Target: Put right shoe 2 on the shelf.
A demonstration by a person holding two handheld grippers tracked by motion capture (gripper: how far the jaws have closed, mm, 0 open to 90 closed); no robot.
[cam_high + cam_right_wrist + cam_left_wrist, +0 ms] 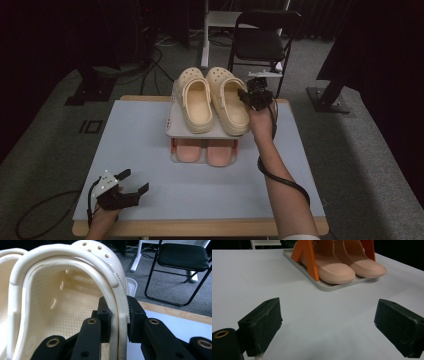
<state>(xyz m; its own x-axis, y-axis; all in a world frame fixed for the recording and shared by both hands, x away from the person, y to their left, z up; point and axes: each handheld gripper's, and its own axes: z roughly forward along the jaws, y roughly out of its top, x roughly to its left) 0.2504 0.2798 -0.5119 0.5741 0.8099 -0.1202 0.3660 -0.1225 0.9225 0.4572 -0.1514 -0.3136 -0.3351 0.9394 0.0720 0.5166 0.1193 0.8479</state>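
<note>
Right hand-held gripper (117, 315) tight on cream clog's (231, 100) rim above pale table (135, 150), dark room.

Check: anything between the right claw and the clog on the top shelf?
Nothing. The right claw is already shut on the side wall of the right clog, its pads pressing the rim from both sides. The clog sits on the top shelf beside its mate.

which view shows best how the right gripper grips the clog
The right gripper view: the right gripper has its jaws shut on the side wall of the clog, one inside and one outside. The high view shows the gripper at the clog's edge from afar, the jaws hard to make out.
</note>
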